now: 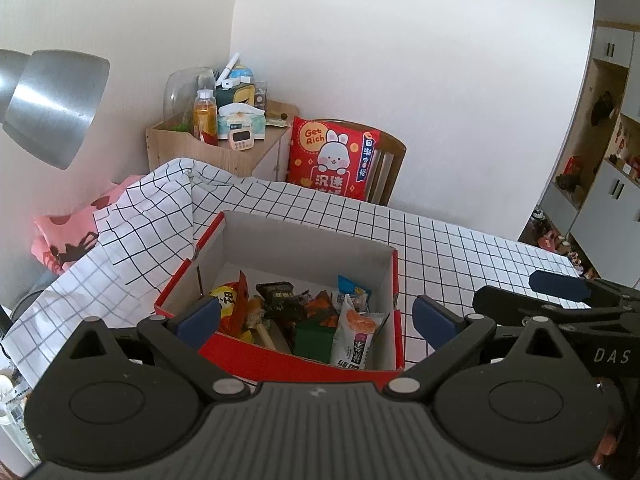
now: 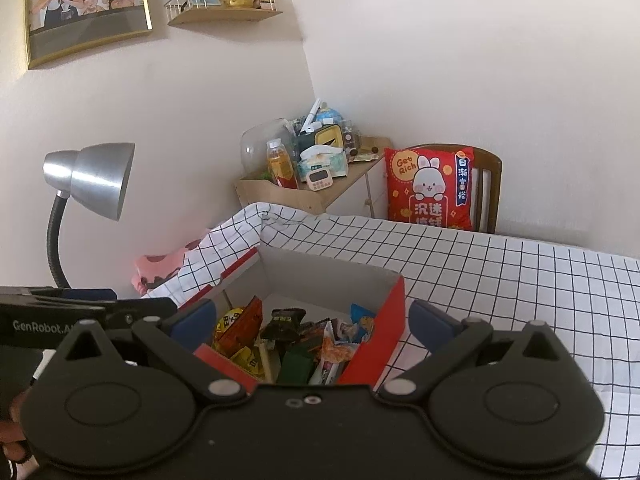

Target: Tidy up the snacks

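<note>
Left wrist view: checkered tablecloth (image 1: 460,248) covering table, lamp (image 1: 52,104) sitting left, red cushion (image 1: 332,158) leaning on far chair. Snack box (image 1: 304,248) lying near, long axis running near-to-far. Left gripper (image 1: 316,316) and right gripper (image 2: 310,320) both gaping wide, holding nothing.

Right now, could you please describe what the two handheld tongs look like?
Both are matte black plastic with round pivot discs, silver rivets and dark blue finger pads. The left tongs show "GenRobot" lettering in the right wrist view; the right tongs show "DAS" in white.
</note>
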{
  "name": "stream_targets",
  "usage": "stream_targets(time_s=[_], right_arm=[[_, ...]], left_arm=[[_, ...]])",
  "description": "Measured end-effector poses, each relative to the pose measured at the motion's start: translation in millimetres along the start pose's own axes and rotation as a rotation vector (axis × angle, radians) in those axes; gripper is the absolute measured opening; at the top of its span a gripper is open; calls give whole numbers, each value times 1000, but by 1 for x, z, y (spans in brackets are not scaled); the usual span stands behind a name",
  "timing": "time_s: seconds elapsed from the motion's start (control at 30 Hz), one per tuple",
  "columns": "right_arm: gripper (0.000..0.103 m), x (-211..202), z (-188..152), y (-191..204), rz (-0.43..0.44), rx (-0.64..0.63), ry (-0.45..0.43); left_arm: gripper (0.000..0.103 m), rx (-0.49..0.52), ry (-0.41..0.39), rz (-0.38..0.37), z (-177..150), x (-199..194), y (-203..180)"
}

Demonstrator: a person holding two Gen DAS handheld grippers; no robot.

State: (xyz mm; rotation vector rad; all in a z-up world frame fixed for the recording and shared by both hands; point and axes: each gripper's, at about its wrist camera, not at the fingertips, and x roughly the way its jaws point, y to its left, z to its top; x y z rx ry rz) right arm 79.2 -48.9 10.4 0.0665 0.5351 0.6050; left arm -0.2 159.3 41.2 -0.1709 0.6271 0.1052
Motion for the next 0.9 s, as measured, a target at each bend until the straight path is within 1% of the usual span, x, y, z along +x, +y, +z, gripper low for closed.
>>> stream_targets(time_s=[0.37, 0.9], right_arm=[[103, 2, -2, -4, -27, 6, 17], [103, 1, -9, -10, -34, 19, 46]], left_arm=[[103, 5, 27, -3, -4, 3, -2], [103, 9, 69, -11, -9, 11, -5]])
